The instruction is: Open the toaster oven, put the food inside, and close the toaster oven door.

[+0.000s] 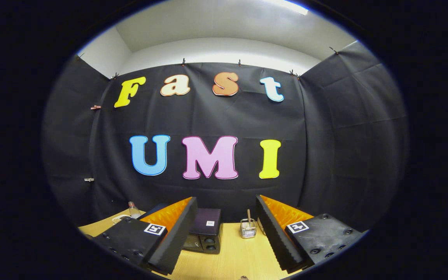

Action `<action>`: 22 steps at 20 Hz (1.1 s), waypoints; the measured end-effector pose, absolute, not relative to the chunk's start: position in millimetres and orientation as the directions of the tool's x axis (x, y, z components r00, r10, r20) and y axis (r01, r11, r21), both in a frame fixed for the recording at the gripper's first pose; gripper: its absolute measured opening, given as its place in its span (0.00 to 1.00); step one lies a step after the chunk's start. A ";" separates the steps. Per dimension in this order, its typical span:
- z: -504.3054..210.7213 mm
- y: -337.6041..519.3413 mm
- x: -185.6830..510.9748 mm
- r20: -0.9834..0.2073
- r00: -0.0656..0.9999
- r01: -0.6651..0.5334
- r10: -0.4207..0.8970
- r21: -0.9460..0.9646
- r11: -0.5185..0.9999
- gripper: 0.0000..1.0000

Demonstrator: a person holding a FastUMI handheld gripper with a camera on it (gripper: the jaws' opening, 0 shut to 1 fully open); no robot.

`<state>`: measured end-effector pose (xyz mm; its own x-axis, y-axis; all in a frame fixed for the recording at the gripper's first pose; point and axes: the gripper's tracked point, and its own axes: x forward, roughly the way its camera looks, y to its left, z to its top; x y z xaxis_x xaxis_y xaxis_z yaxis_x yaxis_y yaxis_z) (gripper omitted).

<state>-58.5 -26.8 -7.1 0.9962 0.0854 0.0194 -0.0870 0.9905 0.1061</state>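
Observation:
My gripper (pixel 224 233) is held high above a wooden table (pixel 235 256), open, with nothing between its fingers. The black toaster oven (pixel 204 231) stands on the table beyond the fingers, partly behind the left finger (pixel 175 237). Its top and the two knobs on its front show; the door is mostly hidden, so I cannot tell how it stands. The right finger (pixel 276 237) is well to the right of the oven. I cannot make out any food.
A small wire basket (pixel 248 228) with a stick standing in it sits on the table right of the oven. A clear bottle (pixel 133 210) and a pale flat item (pixel 119 218) lie at the far left by the booth wall.

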 end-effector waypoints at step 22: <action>-7.4 -18.6 -53.7 0.013 0.995 -0.098 0.097 0.097 0.990 0.97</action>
